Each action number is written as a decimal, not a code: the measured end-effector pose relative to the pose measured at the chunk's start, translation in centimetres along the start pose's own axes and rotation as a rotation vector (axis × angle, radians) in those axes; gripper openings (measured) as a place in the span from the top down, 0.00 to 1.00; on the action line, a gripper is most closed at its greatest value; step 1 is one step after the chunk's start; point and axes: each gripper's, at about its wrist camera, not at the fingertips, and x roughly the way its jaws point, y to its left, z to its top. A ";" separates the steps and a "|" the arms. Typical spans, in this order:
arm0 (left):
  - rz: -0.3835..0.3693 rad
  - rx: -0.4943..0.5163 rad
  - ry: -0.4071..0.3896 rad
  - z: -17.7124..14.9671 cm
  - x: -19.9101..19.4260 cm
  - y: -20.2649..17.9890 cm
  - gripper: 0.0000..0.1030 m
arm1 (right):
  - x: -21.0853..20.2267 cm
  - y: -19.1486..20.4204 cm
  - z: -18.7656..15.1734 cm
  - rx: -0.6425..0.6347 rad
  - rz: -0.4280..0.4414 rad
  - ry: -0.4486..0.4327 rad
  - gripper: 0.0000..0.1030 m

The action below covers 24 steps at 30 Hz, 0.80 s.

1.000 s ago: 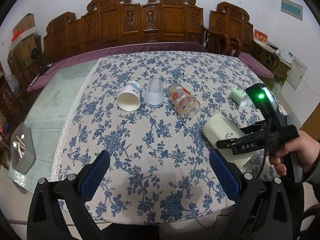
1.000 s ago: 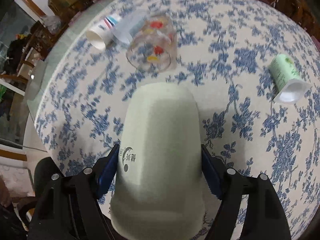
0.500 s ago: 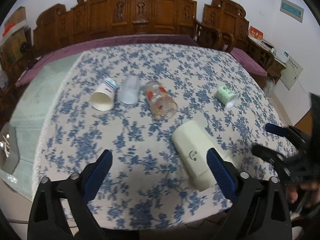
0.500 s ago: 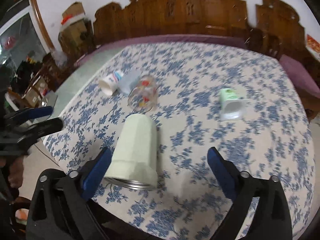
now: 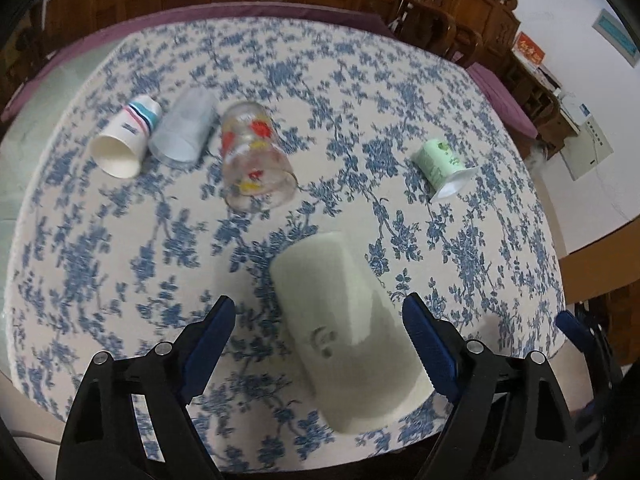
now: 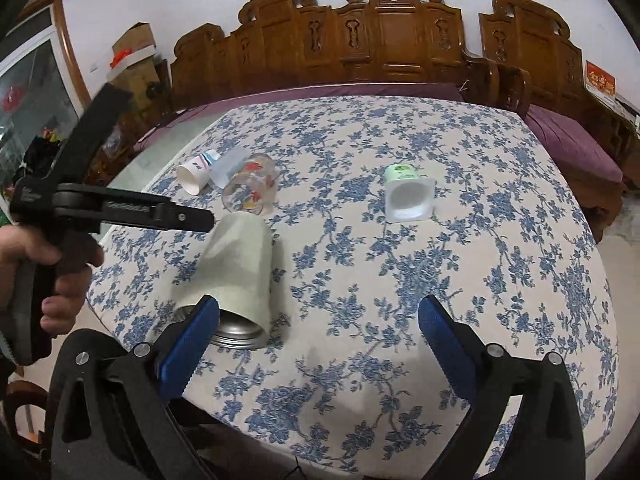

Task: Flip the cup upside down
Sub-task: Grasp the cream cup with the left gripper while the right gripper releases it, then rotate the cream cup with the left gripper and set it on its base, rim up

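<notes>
A pale cream cup [image 5: 348,336] lies on its side near the table's front edge, its metal-rimmed mouth toward me; it also shows in the right wrist view [image 6: 236,268]. My left gripper [image 5: 316,334] is open, its blue pads on either side of the cup without touching it. My right gripper [image 6: 318,338] is open and empty, to the right of the cup. The left gripper's body [image 6: 116,208] shows in the right wrist view, above the cup.
Other cups lie on their sides on the floral tablecloth [image 5: 400,120]: a striped paper cup [image 5: 124,142], a frosted plastic cup [image 5: 184,130], a printed glass [image 5: 254,158] and a green cup [image 5: 442,164]. Carved wooden chairs [image 6: 380,40] stand behind.
My right gripper let go of the cream cup and drew back to the right. My left gripper moved in over the cup, which now lies between its open pads.
</notes>
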 end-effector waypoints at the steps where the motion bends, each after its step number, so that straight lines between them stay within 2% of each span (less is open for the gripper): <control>1: 0.001 -0.009 0.016 0.2 0.6 -0.1 0.20 | 0.0 -0.2 -0.1 0.005 -0.004 -0.001 0.03; 8: 0.009 -0.073 0.131 0.8 4.3 0.3 0.20 | 0.1 -1.0 -0.6 0.021 -0.005 -0.005 0.03; 20: -0.039 -0.110 0.213 1.0 7.3 -0.5 0.19 | 0.3 -1.6 -0.8 0.030 -0.010 -0.004 0.03; 24: -0.026 -0.118 0.237 1.0 8.1 -0.5 0.19 | 0.4 -1.8 -0.8 0.033 -0.015 -0.003 0.03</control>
